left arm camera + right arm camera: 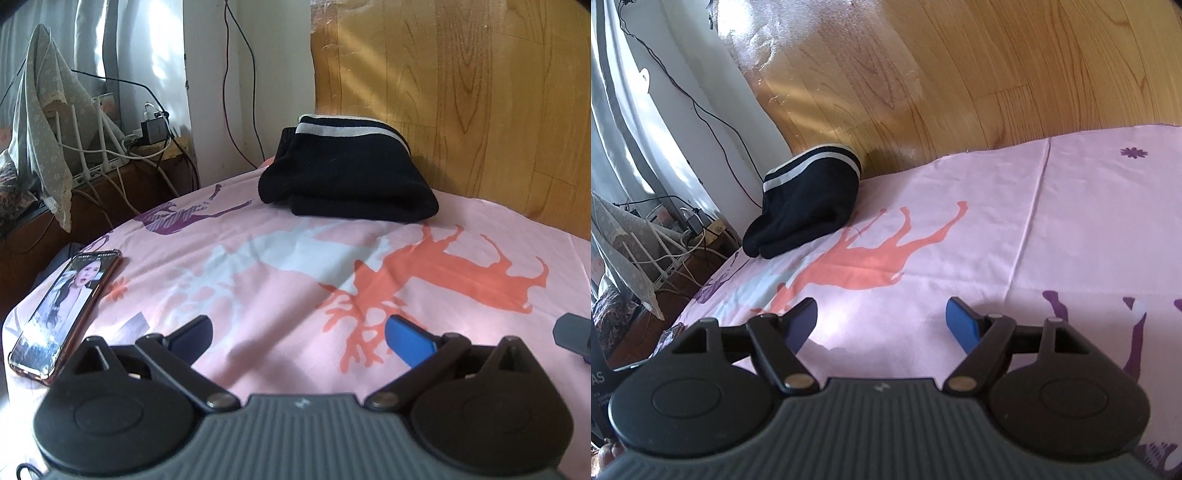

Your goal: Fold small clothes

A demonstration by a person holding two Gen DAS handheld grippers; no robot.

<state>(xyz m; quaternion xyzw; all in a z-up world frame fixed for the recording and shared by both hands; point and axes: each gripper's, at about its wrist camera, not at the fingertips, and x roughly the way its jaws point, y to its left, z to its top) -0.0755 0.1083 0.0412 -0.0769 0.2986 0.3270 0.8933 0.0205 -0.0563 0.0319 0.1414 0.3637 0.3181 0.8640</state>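
Observation:
A black knit garment with white stripes (347, 173) lies folded in a compact bundle at the far edge of the pink deer-print bed sheet (277, 266), against the wooden headboard. It also shows in the right wrist view (809, 203) at the upper left. My left gripper (297, 338) is open and empty, low over the sheet, well short of the garment. My right gripper (881, 321) is open and empty over the sheet. Part of the right gripper shows in the left wrist view (572, 334) at the right edge.
A phone (66, 310) with a lit screen lies on the sheet at the left. The wooden headboard (480, 103) stands behind the garment. A side table with cables, a charger and a draped cloth (44, 122) stands beyond the bed's left edge.

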